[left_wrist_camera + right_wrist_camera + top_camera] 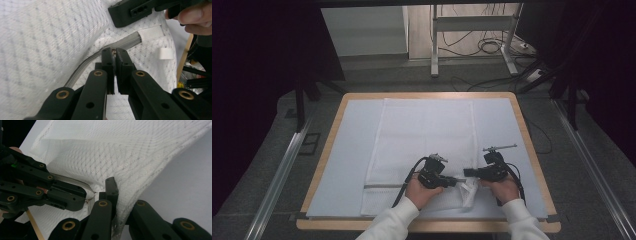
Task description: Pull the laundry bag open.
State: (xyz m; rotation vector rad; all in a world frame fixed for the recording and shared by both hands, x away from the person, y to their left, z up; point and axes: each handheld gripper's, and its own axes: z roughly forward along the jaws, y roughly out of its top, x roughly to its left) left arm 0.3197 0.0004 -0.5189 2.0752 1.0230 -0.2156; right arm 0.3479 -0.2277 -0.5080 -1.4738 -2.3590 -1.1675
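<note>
High view: mesh bag (pixel 422 135) corner pinched between left gripper (pixel 455 180), right gripper (pixel 467 173).

Wooden-edged worktop (pixel 324 165) under a pale blue mat (pixel 349 150), grey carpeted floor (pixel 267 150) around, metal rails (pixel 277 185) along both sides, white frame legs (pixel 434 45) and tangled cables (pixel 489 45) behind.

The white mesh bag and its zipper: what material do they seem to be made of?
The mesh bag looks like a soft, matte synthetic knit: a diamond net pattern with small holes, and it creases where the right gripper pinches it. The zipper seems a grey woven tape with fine teeth, probably plastic; its pull, in the left gripper, glints like metal.
</note>
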